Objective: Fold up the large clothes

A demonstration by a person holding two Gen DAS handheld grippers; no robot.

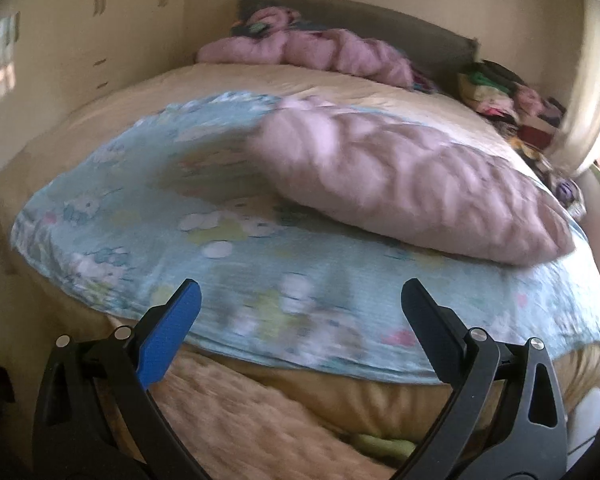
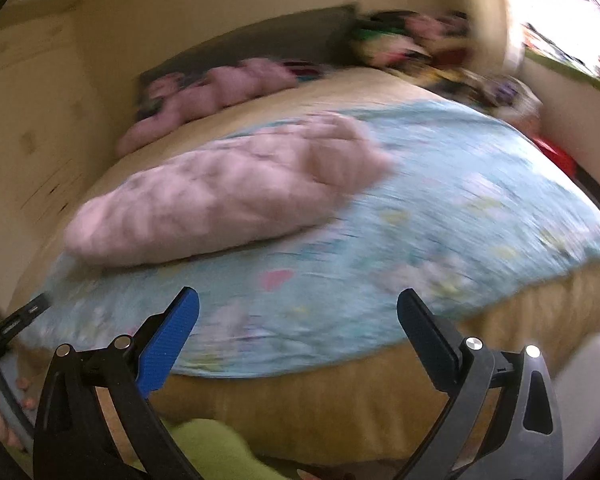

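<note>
Pink quilted garment (image 1: 412,184) lies across the middle of my left view, on a light-blue printed sheet (image 1: 260,280) covering the near part of the bed (image 1: 340,84).

My left gripper (image 1: 300,308) and right gripper (image 2: 298,312) both stand spread wide and hold nothing, low in frame above the sheet's near edge. More pink bedding (image 1: 300,48) is heaped by the headboard (image 1: 380,16) at upper centre; both views are blurred.

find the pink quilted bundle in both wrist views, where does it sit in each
Left wrist: the pink quilted bundle lies right of centre, on the blue printed sheet, running toward the right edge.
Right wrist: the bundle lies left of centre on the same sheet.
Shared landmark: the dark headboard at the far end of the bed.
</note>
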